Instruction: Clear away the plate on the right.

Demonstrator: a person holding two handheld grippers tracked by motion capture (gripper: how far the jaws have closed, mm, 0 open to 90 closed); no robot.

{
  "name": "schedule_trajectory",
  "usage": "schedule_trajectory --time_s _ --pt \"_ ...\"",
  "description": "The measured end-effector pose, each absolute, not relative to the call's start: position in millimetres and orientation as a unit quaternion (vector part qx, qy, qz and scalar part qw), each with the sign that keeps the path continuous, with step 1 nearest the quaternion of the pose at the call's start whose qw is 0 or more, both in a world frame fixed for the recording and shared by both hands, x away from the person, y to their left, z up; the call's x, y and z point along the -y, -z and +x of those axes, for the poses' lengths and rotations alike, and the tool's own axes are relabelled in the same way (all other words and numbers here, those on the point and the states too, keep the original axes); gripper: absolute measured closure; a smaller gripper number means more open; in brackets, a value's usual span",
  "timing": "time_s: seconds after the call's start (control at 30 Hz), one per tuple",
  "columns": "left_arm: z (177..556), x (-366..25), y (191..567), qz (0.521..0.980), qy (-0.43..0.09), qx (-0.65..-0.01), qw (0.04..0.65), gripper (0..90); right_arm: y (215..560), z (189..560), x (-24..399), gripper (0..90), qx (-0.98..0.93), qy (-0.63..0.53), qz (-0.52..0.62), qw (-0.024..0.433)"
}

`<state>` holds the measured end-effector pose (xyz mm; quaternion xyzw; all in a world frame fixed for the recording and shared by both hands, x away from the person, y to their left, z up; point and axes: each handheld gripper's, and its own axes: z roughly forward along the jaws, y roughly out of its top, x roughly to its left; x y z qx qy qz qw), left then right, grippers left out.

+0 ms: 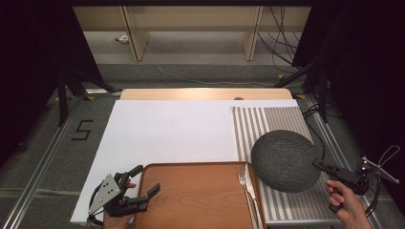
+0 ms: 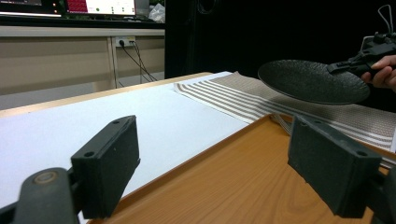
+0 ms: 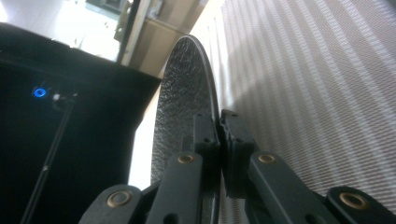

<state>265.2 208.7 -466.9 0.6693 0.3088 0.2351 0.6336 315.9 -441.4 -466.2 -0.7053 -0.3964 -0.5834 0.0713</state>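
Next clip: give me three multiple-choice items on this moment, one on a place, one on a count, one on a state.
1. Where does the silver metal fork lie?
A. on the brown wooden tray, by its right edge
B. on the striped placemat
C. on the white board

2. How many forks are in view?
A. three
B. two
C. one

3. How is the dark round textured plate?
A. flat on the tray
B. held at its rim, lifted above the placemat
C. upside down on the floor

Answers: 1 A, the high view shows it there; 2 C, a single fork; 3 B, the right gripper clamps its rim.

The round black plate (rough-textured) hangs tilted above the striped mat, lifted by its rim.
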Motion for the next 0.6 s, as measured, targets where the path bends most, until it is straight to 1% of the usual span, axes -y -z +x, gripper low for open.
schedule_trajectory --time_s 0.13,0.6 --pt "265 -208 467 0.669 -0.235 -0.309 0.634 16.3 462 316 429 87.1 0.403 0.594 -0.692 0.081" --pt "265 -209 466 0.668 -0.237 -0.309 0.634 16.3 463 323 378 87.1 0.455 0.587 -0.653 0.148"
